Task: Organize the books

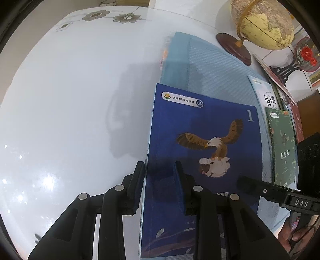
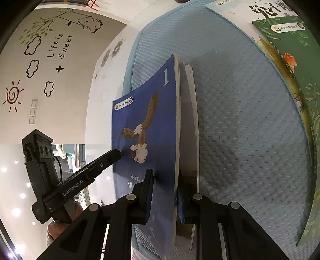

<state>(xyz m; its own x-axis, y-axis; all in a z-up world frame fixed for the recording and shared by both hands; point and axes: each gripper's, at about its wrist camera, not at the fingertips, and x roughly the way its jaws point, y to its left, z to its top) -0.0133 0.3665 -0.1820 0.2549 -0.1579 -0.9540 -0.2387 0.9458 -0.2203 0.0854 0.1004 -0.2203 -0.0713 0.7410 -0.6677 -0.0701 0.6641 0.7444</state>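
One blue book (image 1: pixel 202 160), its cover bearing one eagle and the numeral 1, lies partly on a light-blue textured mat (image 1: pixel 218 66), its spine edge reaching past the mat's edge over the white table (image 1: pixel 60 100). Two grippers hold it. The left gripper (image 1: pixel 160 186), entering the left wrist view from 6 o'clock, has its jaws drawn narrow on the spine edge, one pad outside the spine and one on the cover. The right gripper (image 2: pixel 164 198), entering the right wrist view from 6 o'clock, is clamped narrow on the opposite, page edge of the blue book (image 2: pixel 146 128), with the front cover and some pages between the pads; the rest of the pages hang apart on the 3 o'clock side. In each view, the other gripper reaches in from the side.

Two further books lie on the mat toward 3 o'clock of the blue one: one pale book (image 1: pixel 264 94) with black lettering, and one green book (image 1: pixel 284 146) overlapping it. Beyond the mat, at 1 o'clock, stands one globe (image 1: pixel 266 22) on a dark wooden base. The table shows two flower prints (image 1: pixel 112 17) at 12 o'clock. In the right wrist view, one wall (image 2: pixel 50 60) carries drawings: one sun, four clouds, one bear.
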